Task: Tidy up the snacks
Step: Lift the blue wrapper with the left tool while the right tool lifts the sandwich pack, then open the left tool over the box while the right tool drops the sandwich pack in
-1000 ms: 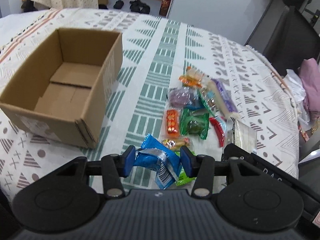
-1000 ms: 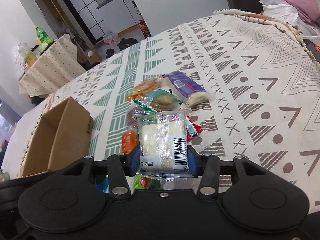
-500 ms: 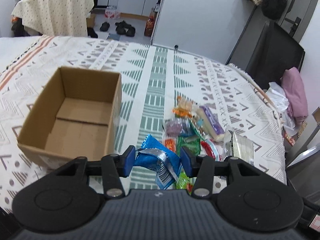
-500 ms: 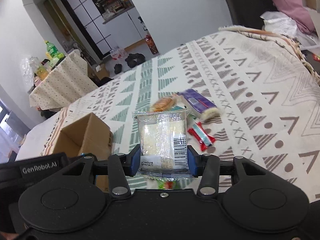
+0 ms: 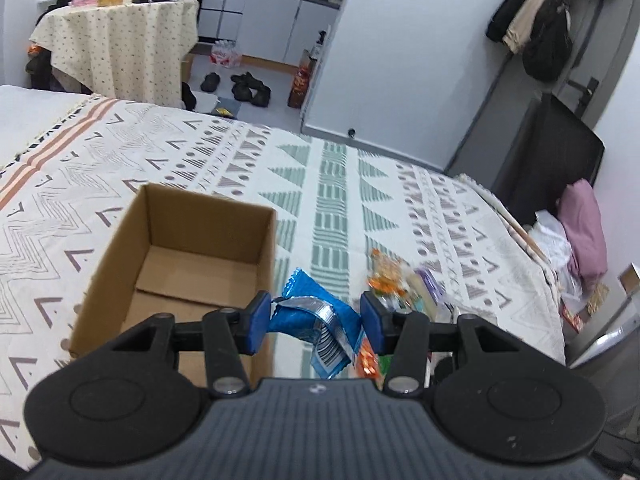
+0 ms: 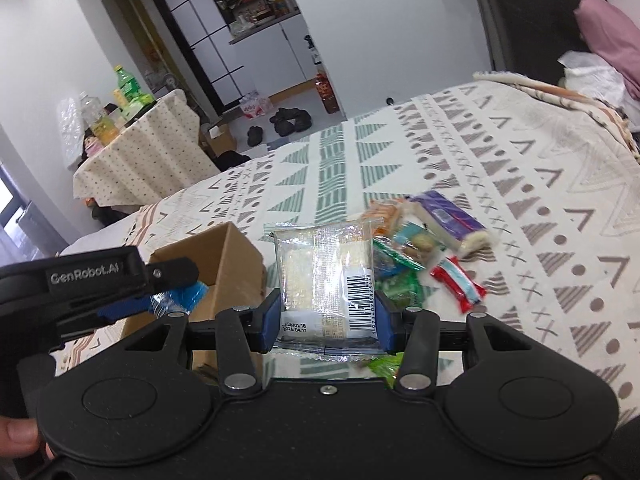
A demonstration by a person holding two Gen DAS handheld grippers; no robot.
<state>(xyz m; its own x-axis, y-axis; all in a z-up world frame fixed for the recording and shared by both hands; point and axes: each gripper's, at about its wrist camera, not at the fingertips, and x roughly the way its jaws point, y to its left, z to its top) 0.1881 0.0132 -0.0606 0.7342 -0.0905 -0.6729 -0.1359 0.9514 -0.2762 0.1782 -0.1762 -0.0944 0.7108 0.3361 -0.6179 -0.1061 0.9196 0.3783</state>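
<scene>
My left gripper is shut on a blue snack packet with a silver seam and a barcode, held in the air by the right wall of the open cardboard box. My right gripper is shut on a clear packet of pale crackers, lifted above the snack pile. The right wrist view also shows the left gripper with its blue packet at the box. The box holds nothing that I can see.
The patterned bedspread carries the box and the loose snacks, among them a red stick packet and a purple packet. Beyond the bed stand a cloth-covered table with bottles and a dark chair. A thumb shows at the lower left.
Both grippers have risen with their packets and tilted up, so more of the room shows. The left one has drifted towards the box; the pile now lies lower and farther off.
</scene>
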